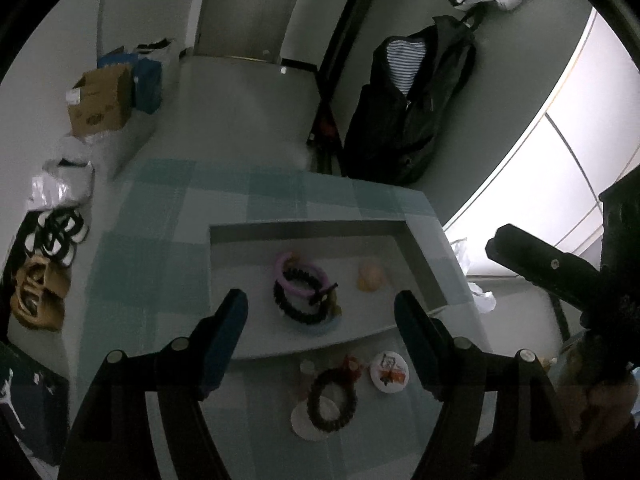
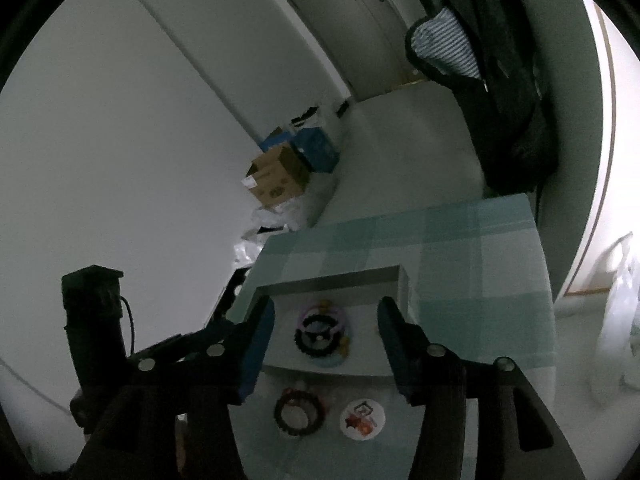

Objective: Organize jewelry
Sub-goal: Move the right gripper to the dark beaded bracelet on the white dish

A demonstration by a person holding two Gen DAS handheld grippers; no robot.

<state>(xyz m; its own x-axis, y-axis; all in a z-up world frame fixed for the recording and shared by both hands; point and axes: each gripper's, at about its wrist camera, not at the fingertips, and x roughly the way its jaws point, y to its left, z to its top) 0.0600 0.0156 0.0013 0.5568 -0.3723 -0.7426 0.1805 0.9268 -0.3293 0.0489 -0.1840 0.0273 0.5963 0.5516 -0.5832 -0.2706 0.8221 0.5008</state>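
Both my claws gape w/ nothing between: left gripper (image 1: 320, 312), right gripper (image 2: 326, 320). Nearest, on the checked cloth (image 1: 160, 240), a dark beaded bracelet (image 1: 332, 400) beside a round white badge (image 1: 389, 372). Farther, the grey tray (image 1: 320, 232) holds stacked rings: black braided, lilac (image 1: 300, 280), pale blue. Only left view shows a peach lump (image 1: 370, 276) inside.

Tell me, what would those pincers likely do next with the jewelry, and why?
Probably lower the left gripper onto the dark beaded bracelet lying on the checked cloth in front of the tray. Both it and the right gripper are open and empty, several rings and bracelets already lie in the tray, and this bracelet and the round badge remain outside.
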